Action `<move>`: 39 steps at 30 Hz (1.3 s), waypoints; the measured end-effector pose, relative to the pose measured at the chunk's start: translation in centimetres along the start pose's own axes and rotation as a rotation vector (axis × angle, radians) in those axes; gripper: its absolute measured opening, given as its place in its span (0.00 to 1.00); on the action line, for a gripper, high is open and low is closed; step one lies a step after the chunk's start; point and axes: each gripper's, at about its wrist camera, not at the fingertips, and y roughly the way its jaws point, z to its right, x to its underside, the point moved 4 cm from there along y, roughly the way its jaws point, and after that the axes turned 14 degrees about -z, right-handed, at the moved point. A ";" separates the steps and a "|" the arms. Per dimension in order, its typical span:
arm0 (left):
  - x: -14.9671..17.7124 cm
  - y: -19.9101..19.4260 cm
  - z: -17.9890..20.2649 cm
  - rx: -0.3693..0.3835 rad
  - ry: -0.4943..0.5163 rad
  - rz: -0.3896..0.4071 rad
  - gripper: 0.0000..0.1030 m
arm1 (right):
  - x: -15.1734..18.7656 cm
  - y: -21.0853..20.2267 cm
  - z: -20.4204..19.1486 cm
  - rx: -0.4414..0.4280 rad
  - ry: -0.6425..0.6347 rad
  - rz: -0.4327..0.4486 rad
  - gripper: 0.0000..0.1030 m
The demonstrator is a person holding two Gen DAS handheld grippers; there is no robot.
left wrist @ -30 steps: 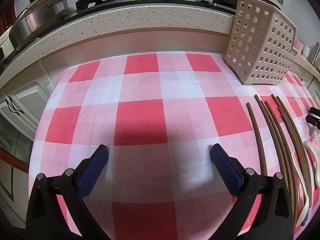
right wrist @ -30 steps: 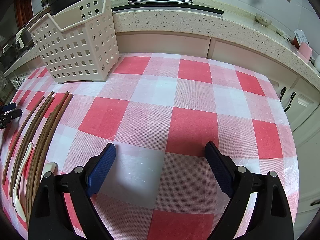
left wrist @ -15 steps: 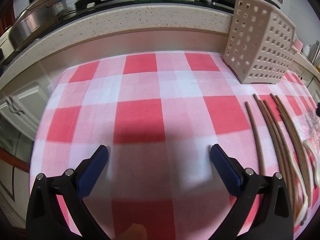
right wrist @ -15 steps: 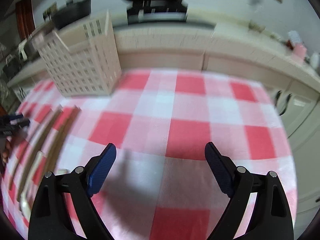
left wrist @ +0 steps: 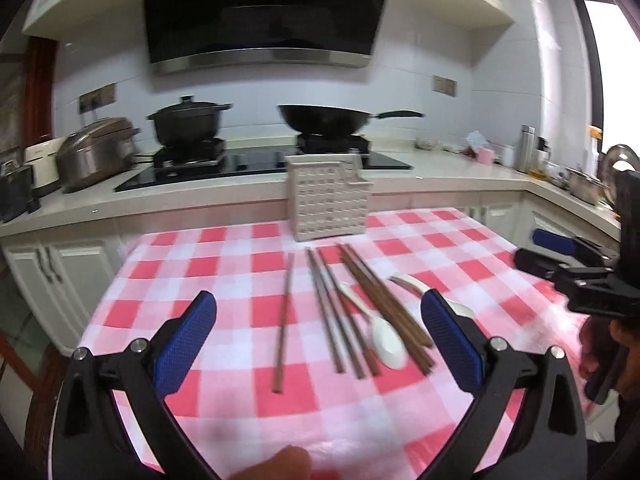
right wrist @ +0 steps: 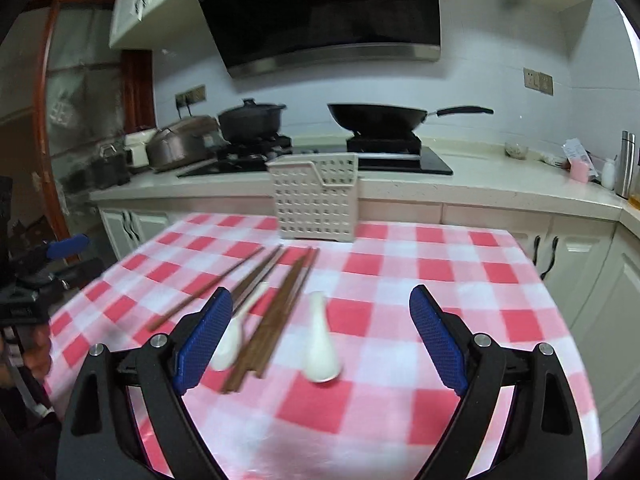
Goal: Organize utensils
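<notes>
Several brown chopsticks (left wrist: 352, 308) lie side by side on the red-and-white checked cloth, one lone stick (left wrist: 284, 320) to their left. A white spoon (left wrist: 386, 340) rests among them, and a second spoon (left wrist: 416, 286) is partly hidden behind my finger. A perforated cream utensil basket (left wrist: 330, 204) stands upright at the cloth's far edge. My left gripper (left wrist: 316, 312) hangs open above the utensils' near ends. My right gripper (right wrist: 320, 308) is open too, over the chopsticks (right wrist: 276, 312) and two spoons (right wrist: 320, 344) (right wrist: 232, 340), facing the basket (right wrist: 316, 200).
A counter behind the table carries a hob with a black pot (left wrist: 188, 122), a wok (left wrist: 328, 120) and a rice cooker (left wrist: 96, 152). White cabinets (right wrist: 576, 256) flank the table. A person's hand (left wrist: 600, 344) holds the right gripper at the table's right edge.
Both views have swung up and pulled back from looking down at the cloth, so the utensils and basket now lie ahead of each gripper. Both grippers stayed open.
</notes>
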 end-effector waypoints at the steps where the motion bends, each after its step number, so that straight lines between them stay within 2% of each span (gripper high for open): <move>1: 0.0 0.0 0.4 0.002 0.006 -0.002 0.96 | 0.3 -0.1 -0.5 -0.011 -0.003 0.003 0.82; 9: 0.5 1.3 0.7 0.010 0.000 -0.010 0.96 | 0.7 -0.7 -2.1 0.013 -0.046 0.041 0.82; 23: 0.7 1.5 0.2 0.004 -0.020 -0.004 0.96 | 0.8 -0.4 -2.0 -0.015 -0.039 0.028 0.82; 29: 0.6 1.7 -0.2 0.030 -0.047 -0.011 0.96 | 0.8 -0.5 -2.1 -0.029 -0.035 0.029 0.82; 39: 0.8 1.6 0.4 0.029 -0.024 -0.009 0.96 | 0.7 -0.5 -2.2 -0.029 -0.038 0.027 0.82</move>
